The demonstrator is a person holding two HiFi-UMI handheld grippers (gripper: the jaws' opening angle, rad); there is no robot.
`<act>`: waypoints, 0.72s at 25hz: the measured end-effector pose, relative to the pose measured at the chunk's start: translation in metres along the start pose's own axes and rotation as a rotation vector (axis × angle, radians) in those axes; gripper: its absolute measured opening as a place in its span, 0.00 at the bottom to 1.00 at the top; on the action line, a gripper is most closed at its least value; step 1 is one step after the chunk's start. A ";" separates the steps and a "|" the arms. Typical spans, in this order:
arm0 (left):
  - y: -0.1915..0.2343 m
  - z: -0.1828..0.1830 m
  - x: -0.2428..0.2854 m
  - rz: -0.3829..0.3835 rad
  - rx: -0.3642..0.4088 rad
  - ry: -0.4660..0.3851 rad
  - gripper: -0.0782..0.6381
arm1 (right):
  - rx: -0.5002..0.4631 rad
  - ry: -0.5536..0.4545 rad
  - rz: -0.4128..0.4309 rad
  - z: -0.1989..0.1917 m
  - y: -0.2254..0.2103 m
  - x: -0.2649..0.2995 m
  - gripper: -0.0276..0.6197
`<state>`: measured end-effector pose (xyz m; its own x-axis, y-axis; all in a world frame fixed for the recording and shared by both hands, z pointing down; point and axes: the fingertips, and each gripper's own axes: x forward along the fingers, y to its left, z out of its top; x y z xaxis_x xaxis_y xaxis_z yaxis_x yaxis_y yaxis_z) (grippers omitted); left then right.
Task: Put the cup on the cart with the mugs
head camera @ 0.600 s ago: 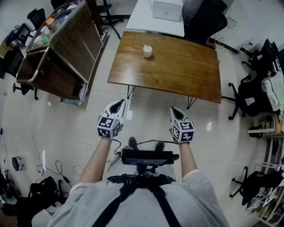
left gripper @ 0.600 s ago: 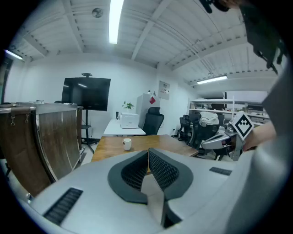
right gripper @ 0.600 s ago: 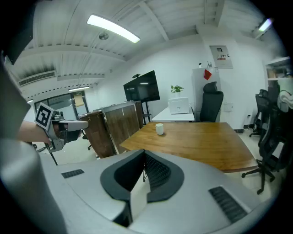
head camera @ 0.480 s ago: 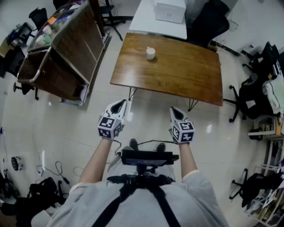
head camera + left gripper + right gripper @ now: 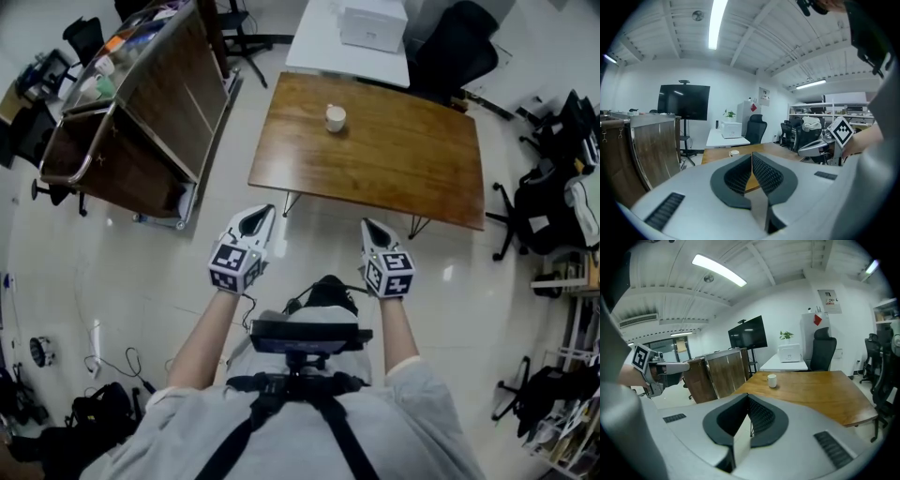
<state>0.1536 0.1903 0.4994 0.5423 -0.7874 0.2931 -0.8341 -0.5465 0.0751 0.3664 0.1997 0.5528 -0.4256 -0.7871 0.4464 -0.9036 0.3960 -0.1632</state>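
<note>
A small white cup (image 5: 336, 118) (image 5: 772, 380) (image 5: 734, 153) stands upright on a wooden table (image 5: 412, 178), near its far left part. The cart (image 5: 141, 103), wood-panelled with a metal frame, stands to the table's left; mugs and other items (image 5: 98, 75) sit on its top. Both grippers hang over the floor, well short of the table. My left gripper (image 5: 259, 217) (image 5: 752, 159) is shut with nothing in it. My right gripper (image 5: 370, 228) (image 5: 747, 401) is shut and empty too.
A white desk (image 5: 323, 47) with a white box (image 5: 373, 23) stands behind the table, a black office chair (image 5: 455, 52) beside it. More chairs (image 5: 544, 187) and shelves (image 5: 572, 281) crowd the right. Cables (image 5: 112, 361) and bags lie on the floor at left.
The table, cup and cart have slid right and lower in the head view. Both grippers kept their place in front of me, still shut.
</note>
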 end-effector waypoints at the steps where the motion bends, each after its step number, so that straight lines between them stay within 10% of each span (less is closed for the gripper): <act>1: 0.003 0.002 0.003 -0.003 0.000 0.000 0.13 | 0.000 0.001 0.000 0.002 0.001 0.004 0.04; 18: 0.081 0.031 0.158 0.027 -0.024 0.054 0.13 | -0.005 0.055 0.019 0.053 -0.082 0.170 0.04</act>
<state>0.1748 0.0122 0.5223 0.5142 -0.7847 0.3462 -0.8507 -0.5181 0.0891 0.3659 0.0082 0.5958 -0.4394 -0.7521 0.4912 -0.8950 0.4133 -0.1678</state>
